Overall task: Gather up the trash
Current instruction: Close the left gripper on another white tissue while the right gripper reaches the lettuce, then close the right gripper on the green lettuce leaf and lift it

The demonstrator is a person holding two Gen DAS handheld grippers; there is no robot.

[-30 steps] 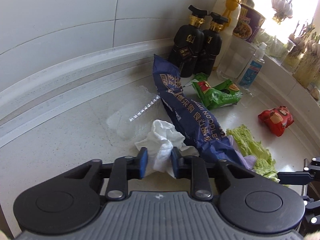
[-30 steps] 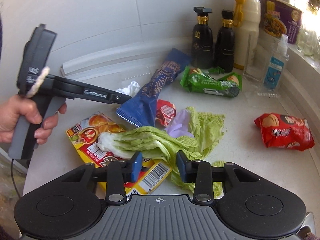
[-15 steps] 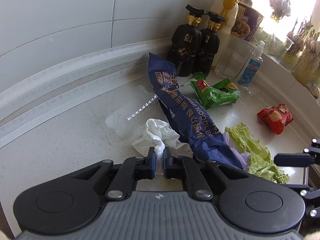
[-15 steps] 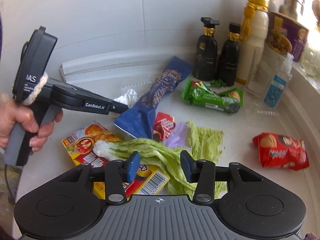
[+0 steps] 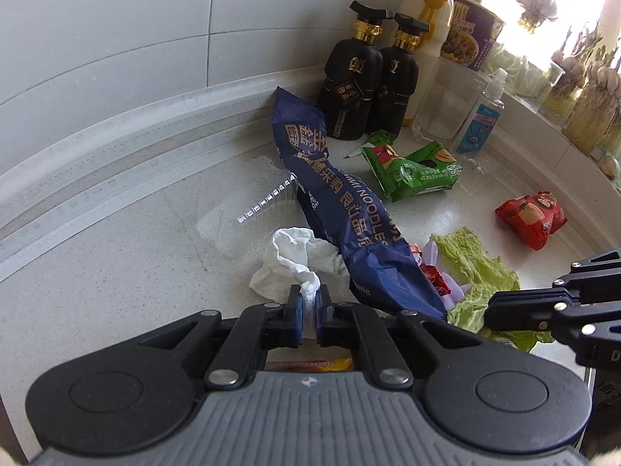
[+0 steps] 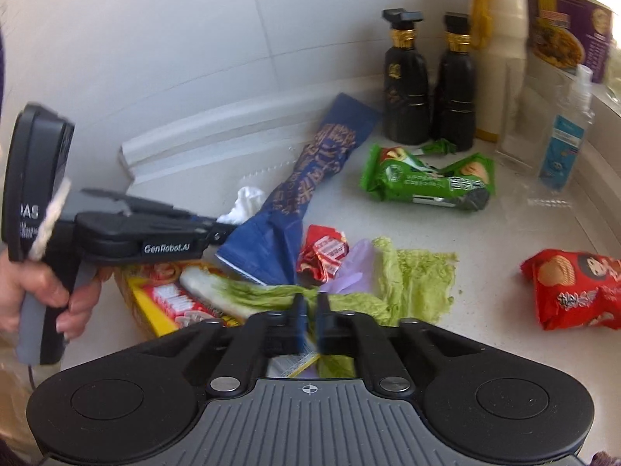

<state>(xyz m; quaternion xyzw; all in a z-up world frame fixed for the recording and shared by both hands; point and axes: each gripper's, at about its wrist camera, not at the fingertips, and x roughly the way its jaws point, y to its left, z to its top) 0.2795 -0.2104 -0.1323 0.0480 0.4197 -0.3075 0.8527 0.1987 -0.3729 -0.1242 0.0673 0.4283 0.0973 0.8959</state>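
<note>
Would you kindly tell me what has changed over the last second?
The left tool closed on the white tissue. The right tool has just been closing, now pinching the cabbage leaf. The blue noodle bag, the snack packets and the bottles stayed put.

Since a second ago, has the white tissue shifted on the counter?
No. The white tissue lies in the same spot beside the blue noodle bag; only the left tongs have closed on its near corner.

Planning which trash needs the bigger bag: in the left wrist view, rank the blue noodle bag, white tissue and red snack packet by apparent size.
1. blue noodle bag
2. white tissue, though nearness to the camera enlarges it
3. red snack packet
</note>
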